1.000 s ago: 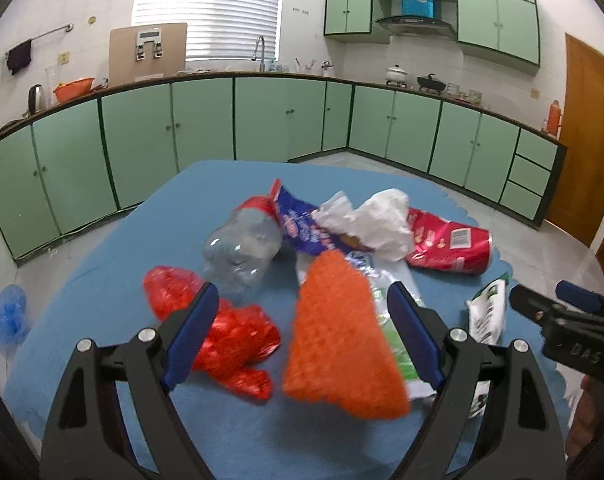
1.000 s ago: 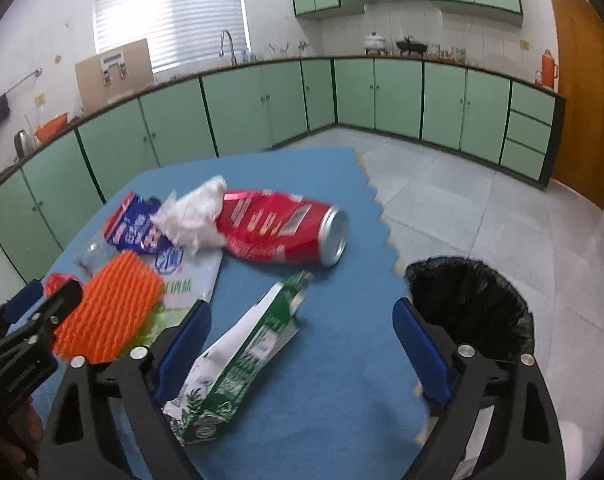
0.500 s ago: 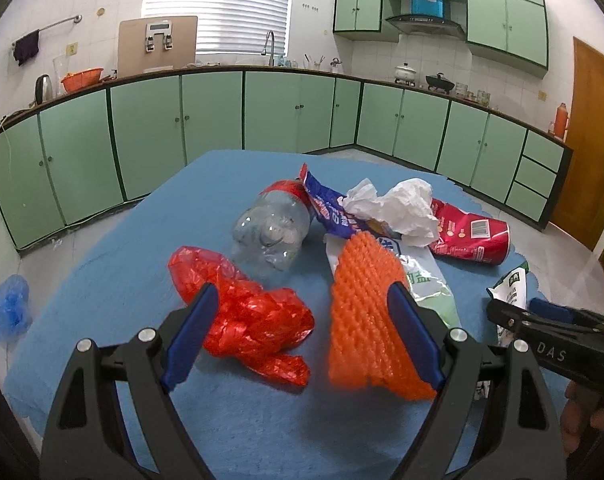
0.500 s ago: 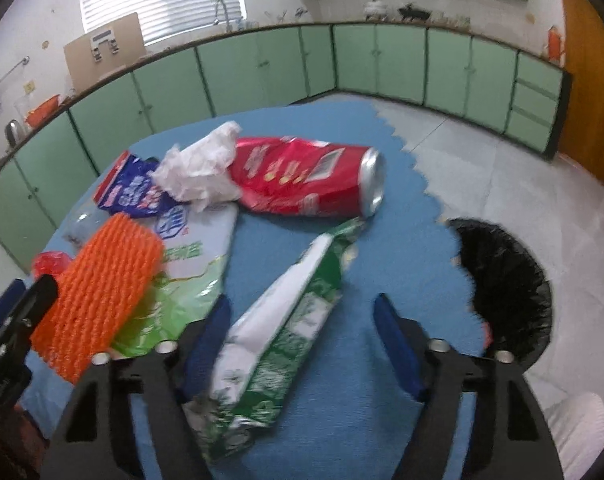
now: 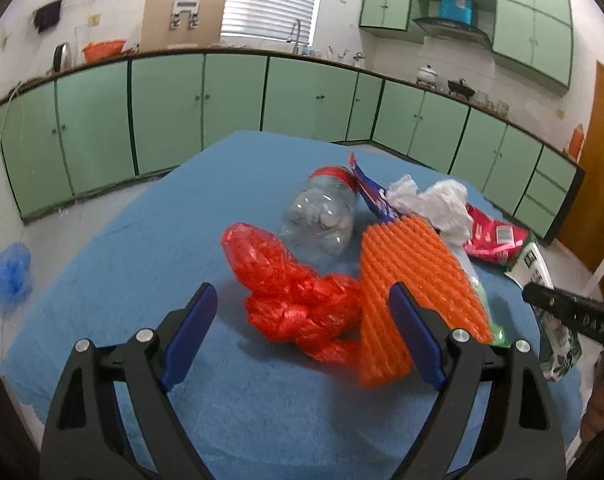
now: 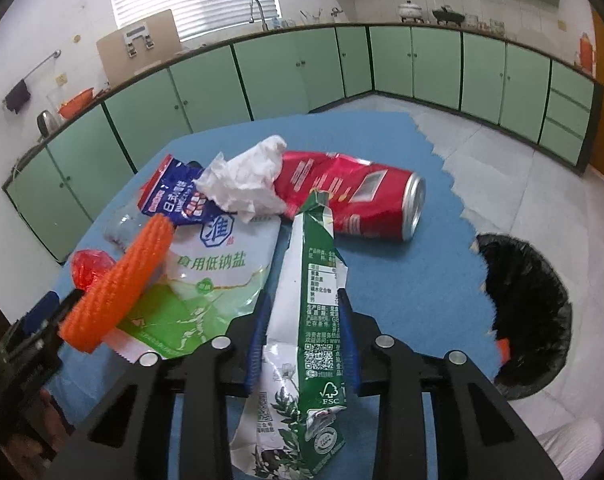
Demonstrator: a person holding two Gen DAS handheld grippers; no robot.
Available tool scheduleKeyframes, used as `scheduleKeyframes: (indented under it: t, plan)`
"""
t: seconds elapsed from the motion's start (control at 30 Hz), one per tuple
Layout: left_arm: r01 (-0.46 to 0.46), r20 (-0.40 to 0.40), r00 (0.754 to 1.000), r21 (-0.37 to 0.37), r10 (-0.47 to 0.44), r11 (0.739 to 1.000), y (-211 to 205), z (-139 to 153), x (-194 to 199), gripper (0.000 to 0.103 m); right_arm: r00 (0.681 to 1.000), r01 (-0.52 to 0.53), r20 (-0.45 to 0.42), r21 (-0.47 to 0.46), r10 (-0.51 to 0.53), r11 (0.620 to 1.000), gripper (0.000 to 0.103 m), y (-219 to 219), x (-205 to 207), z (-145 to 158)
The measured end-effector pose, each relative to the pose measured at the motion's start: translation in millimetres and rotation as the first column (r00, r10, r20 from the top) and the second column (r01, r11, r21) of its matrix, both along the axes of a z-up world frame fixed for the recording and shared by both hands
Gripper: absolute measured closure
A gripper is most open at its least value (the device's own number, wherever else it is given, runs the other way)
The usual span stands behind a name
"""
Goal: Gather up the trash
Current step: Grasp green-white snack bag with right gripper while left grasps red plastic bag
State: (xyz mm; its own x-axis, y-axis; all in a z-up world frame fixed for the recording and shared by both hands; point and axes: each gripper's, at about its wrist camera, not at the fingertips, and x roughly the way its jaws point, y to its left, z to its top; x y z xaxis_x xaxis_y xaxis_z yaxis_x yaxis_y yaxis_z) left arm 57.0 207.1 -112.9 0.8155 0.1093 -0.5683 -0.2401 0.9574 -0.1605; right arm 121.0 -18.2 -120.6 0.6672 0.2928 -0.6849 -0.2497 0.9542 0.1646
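Right gripper [image 6: 302,336] clamped on green carton [image 6: 305,320], left gripper [image 5: 302,336] spread wide, bin [image 6: 529,312] beside table edge

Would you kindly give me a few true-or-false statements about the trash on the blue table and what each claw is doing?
1. The right claw is shut on the green and white carton. True.
2. The left claw grips the red plastic bag. False: it is open, and the bag lies between its fingers.
3. The black-lined bin stands on the table. False: it stands on the floor beside it.
4. The crumpled white tissue lies against the red can. True.
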Motion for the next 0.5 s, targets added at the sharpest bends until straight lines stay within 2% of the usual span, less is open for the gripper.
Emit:
scheduleKeyframes:
  t: [0.27, 0.37, 0.43, 0.5]
  plan:
    - [-0.028, 0.036, 0.999, -0.031, 0.029, 0.999, 13, 13, 2, 0.018, 1.000, -0.013, 0.013, -0.016, 0.013, 1.000, 0.071, 1, 5, 4]
    - [-0.025, 0.013, 1.000, -0.027, 0.026, 0.999, 16, 9, 9, 0.018, 1.000, -0.017, 0.009, -0.018, 0.017, 1.000, 0.071, 2, 6, 3]
    - [-0.022, -0.007, 1.000, -0.016, 0.022, 1.000, 17, 4, 17, 0.025, 1.000, -0.018, 0.011, -0.025, 0.019, 1.000, 0.071, 3, 5, 3]
    - [-0.012, -0.029, 1.000, -0.024, 0.011, 1.000, 19, -2, 23, 0.037, 1.000, -0.018, 0.018, -0.039, 0.019, 0.999, 0.071, 3, 4, 3]
